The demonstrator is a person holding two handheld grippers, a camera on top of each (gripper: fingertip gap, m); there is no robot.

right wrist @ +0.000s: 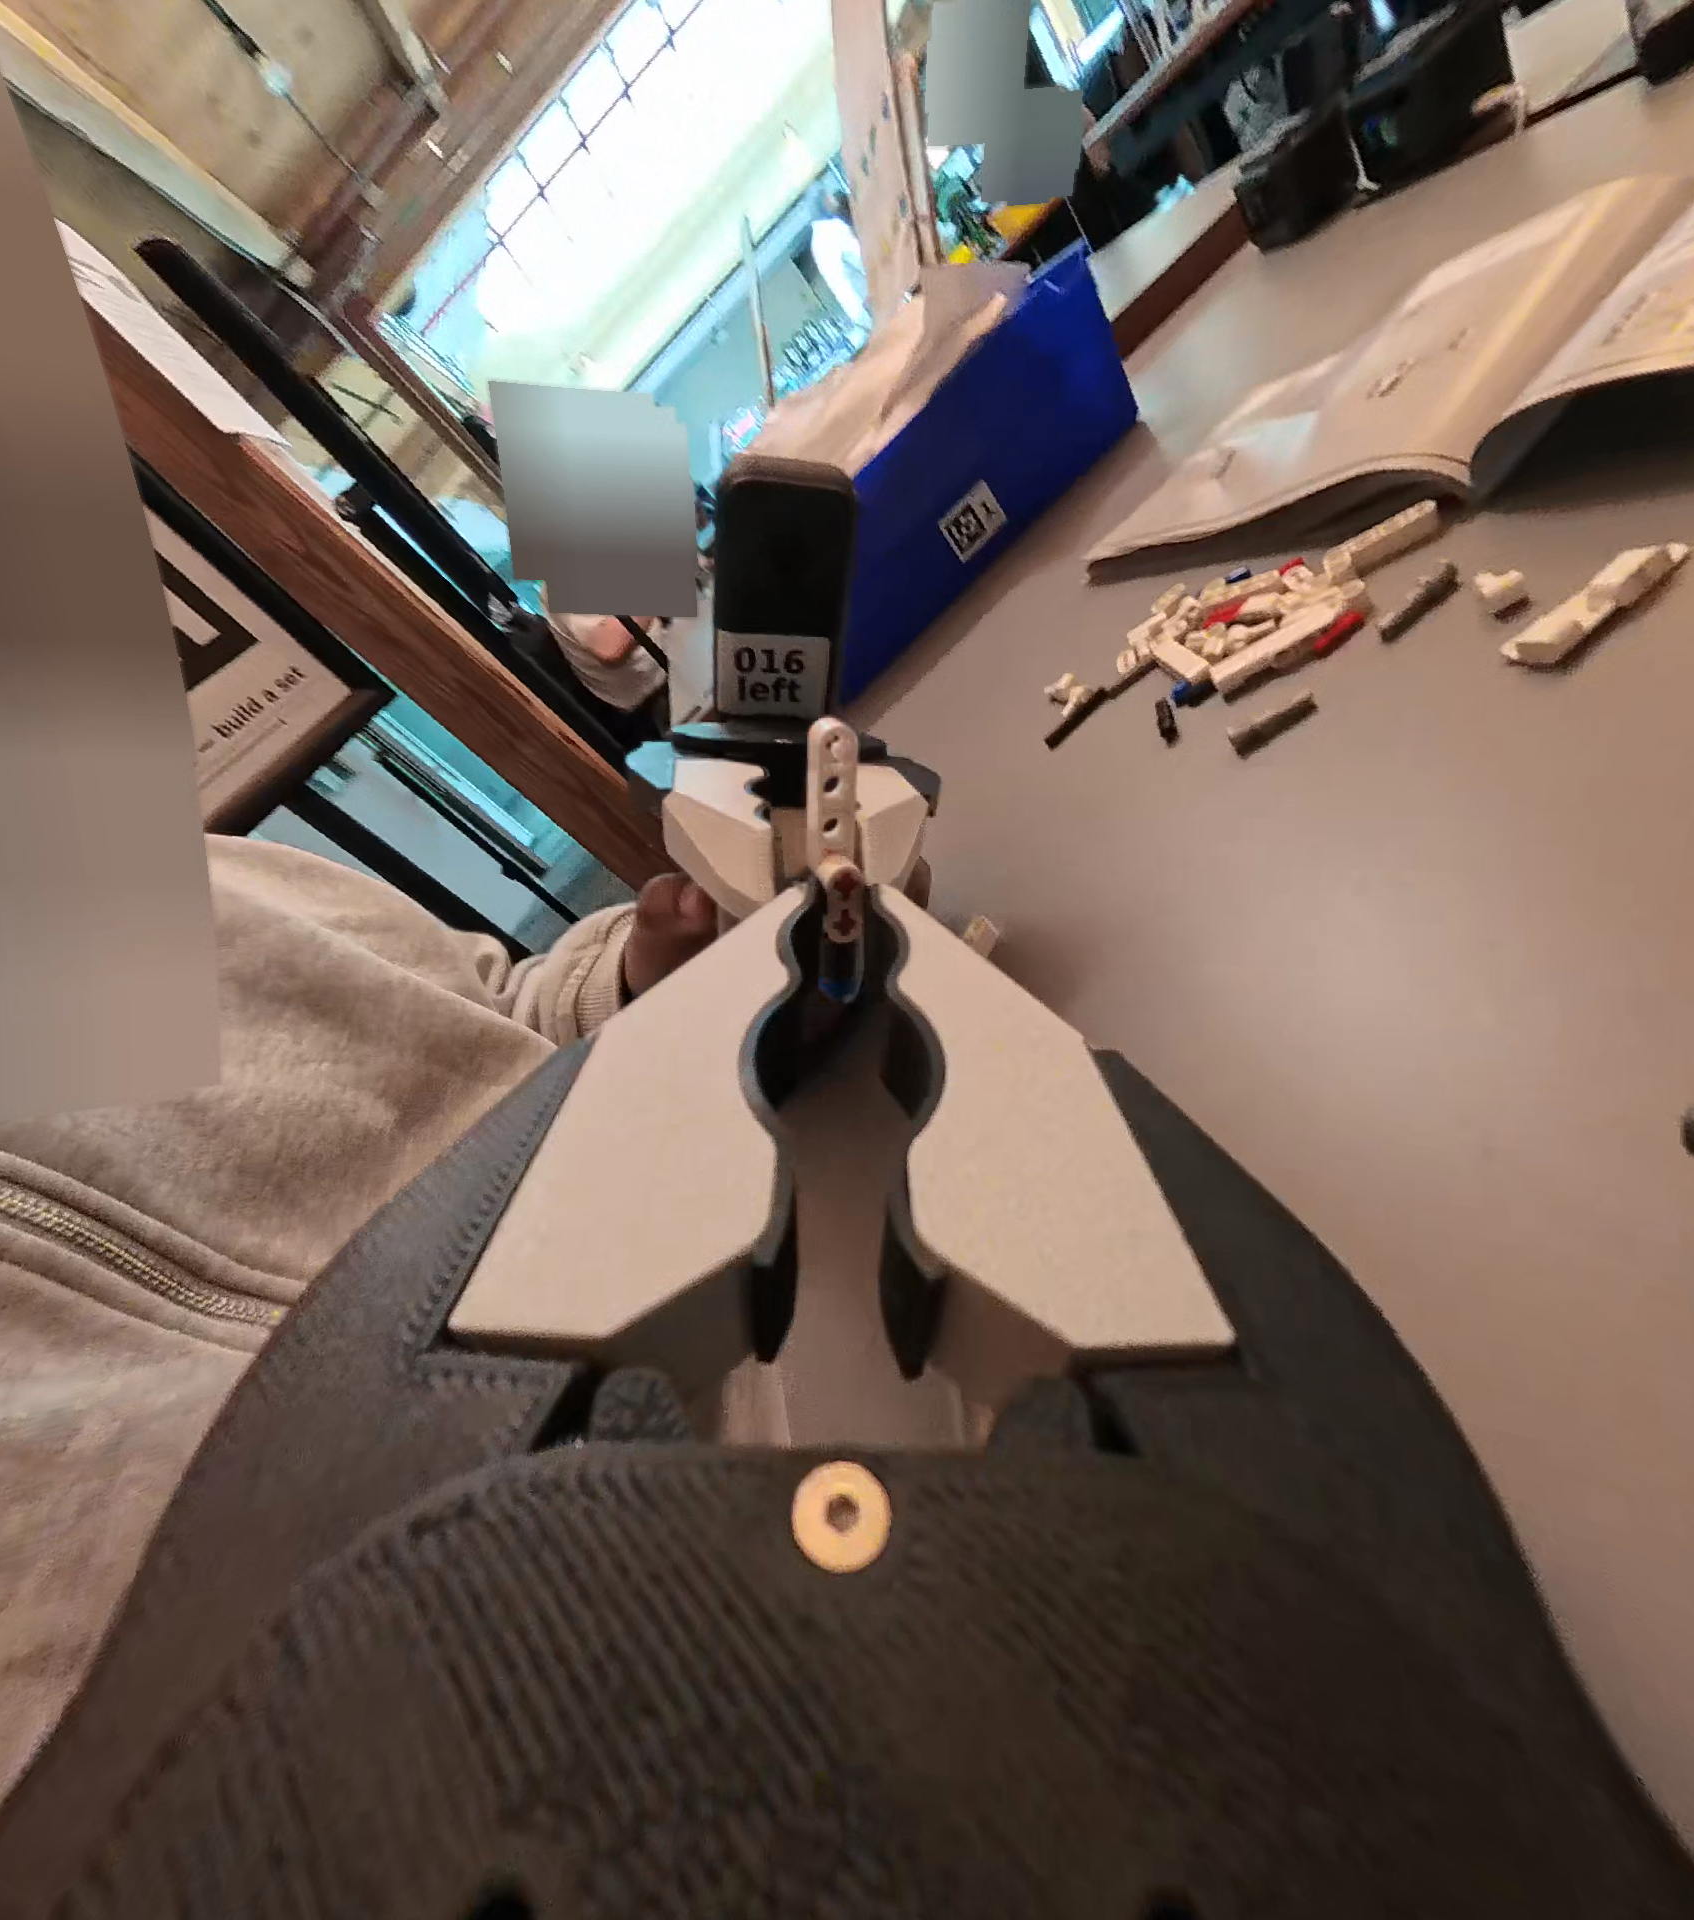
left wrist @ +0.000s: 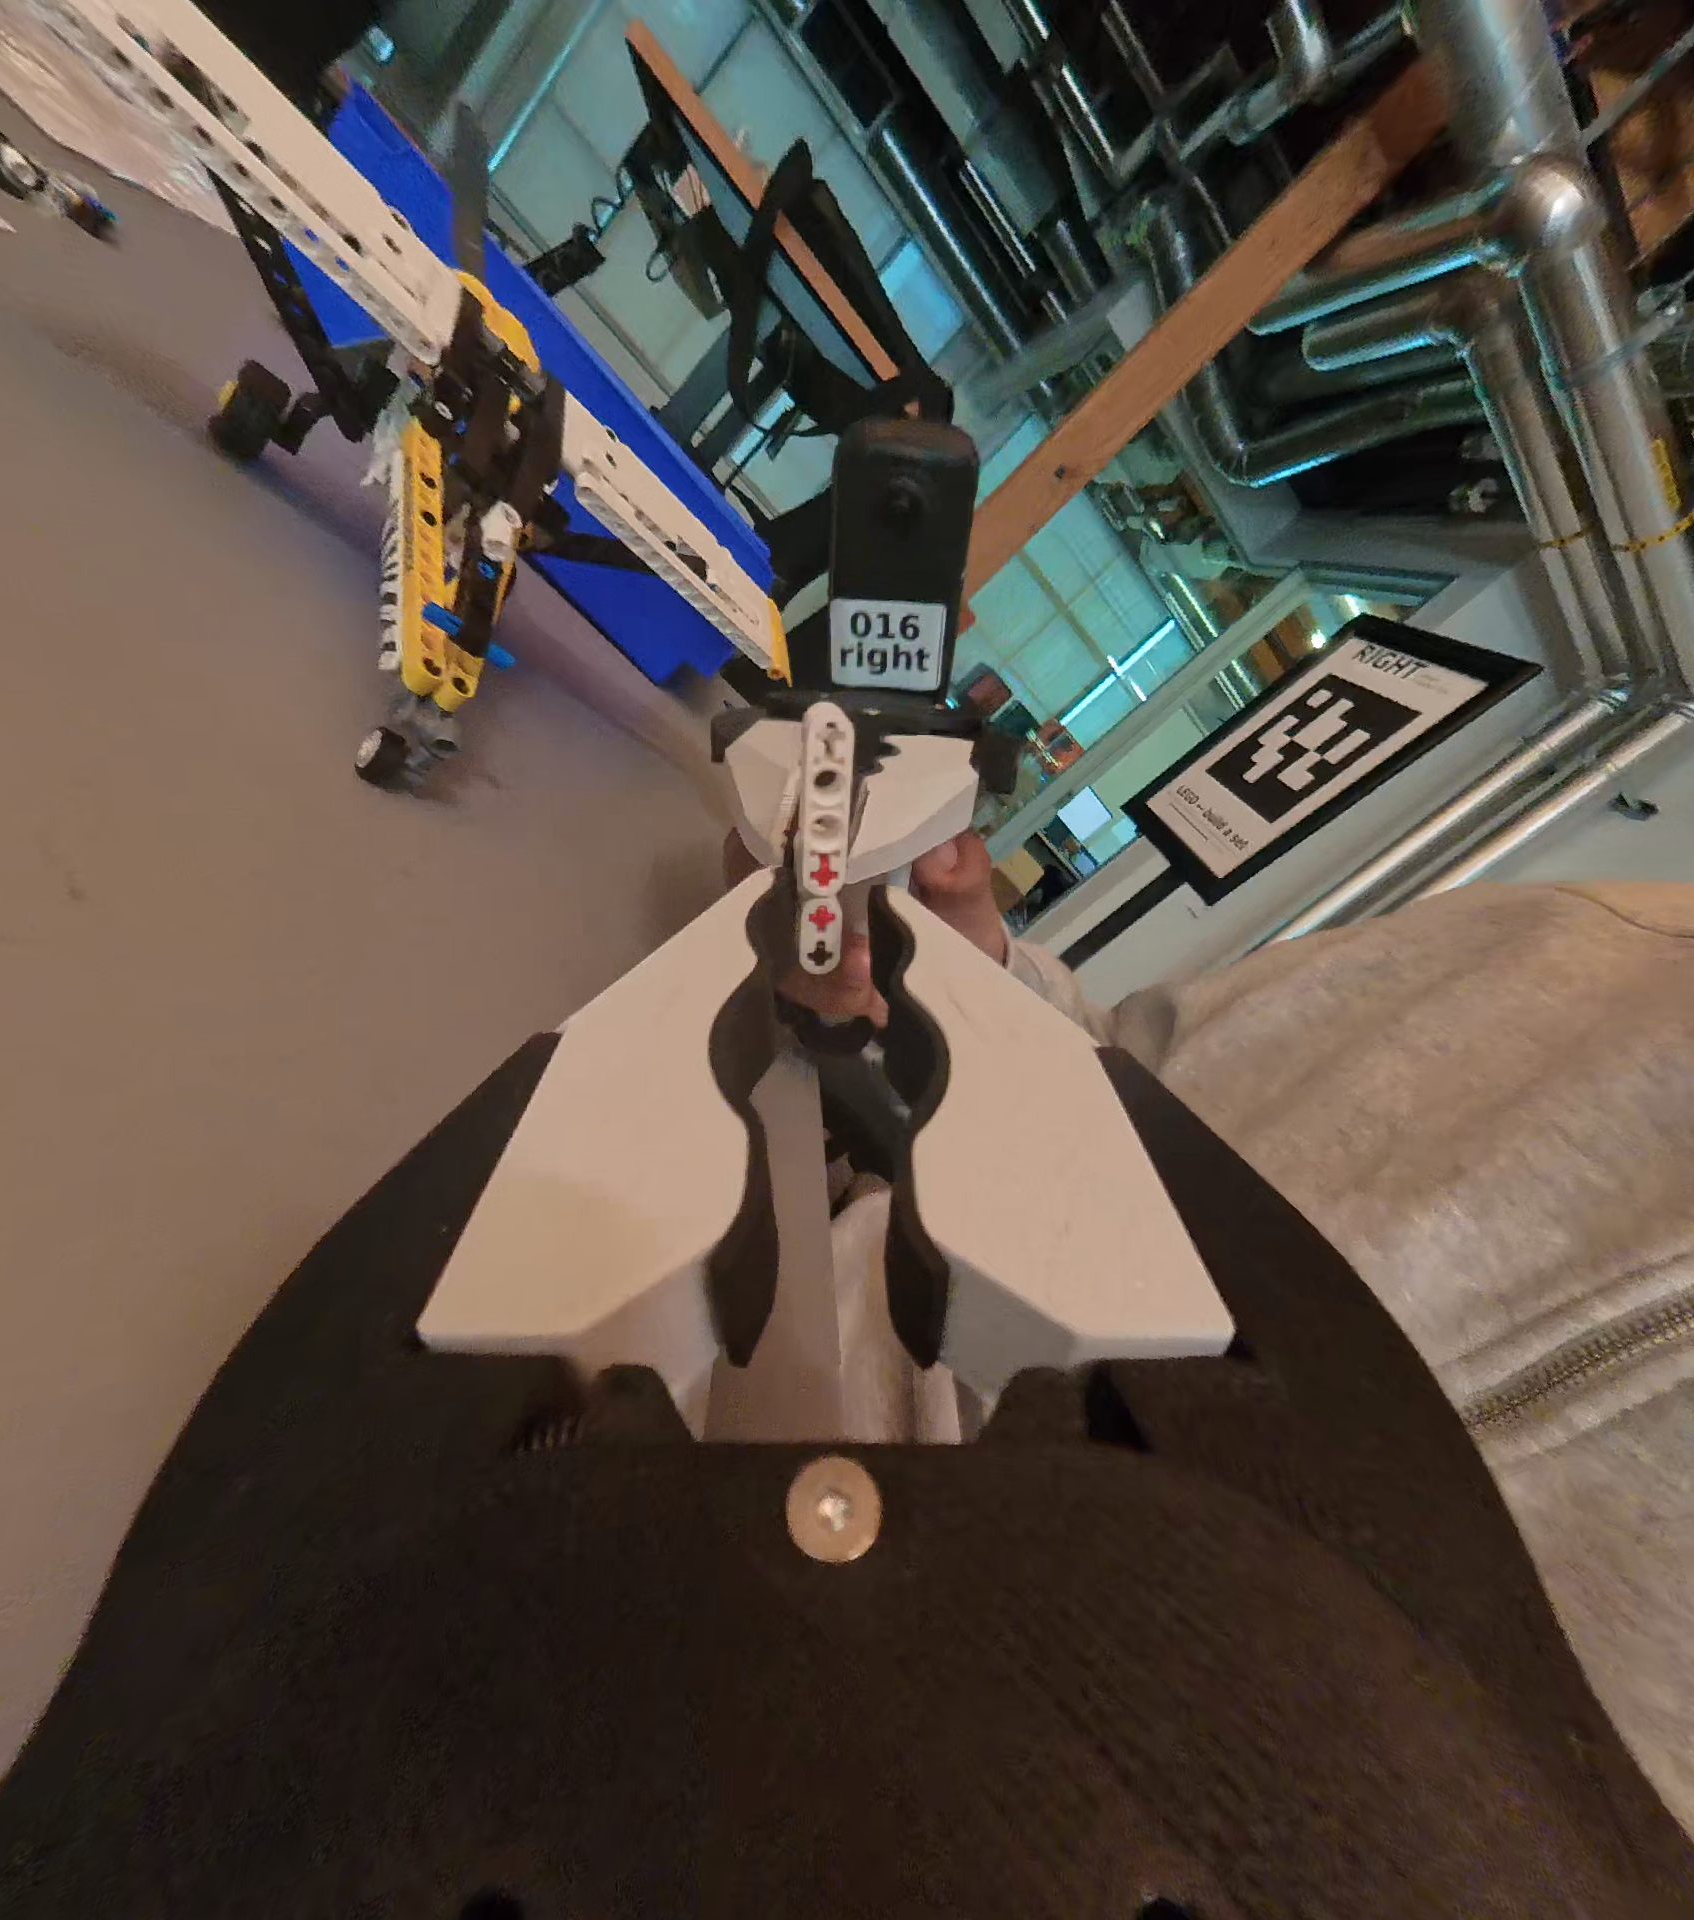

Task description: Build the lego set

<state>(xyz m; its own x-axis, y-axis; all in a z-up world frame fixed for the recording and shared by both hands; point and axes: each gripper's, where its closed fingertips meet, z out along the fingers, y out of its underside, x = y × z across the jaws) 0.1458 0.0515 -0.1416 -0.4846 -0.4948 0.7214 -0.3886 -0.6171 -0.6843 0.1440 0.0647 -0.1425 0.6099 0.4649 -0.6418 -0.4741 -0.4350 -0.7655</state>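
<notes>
white beam (left wrist: 823, 837) held in mid-air between both grippers, above the worktop (left wrist: 95, 935) | left gripper (left wrist: 815, 914) clamps its lower end, right gripper (right wrist: 838, 914) narrow on the red-pin end | light, stiff, slick plastic (small pins pop loose) – you grip the flat sides, near the ends

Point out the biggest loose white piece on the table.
The long white panel at the far right of the scatter, lying apart from the pile of small parts.
</notes>
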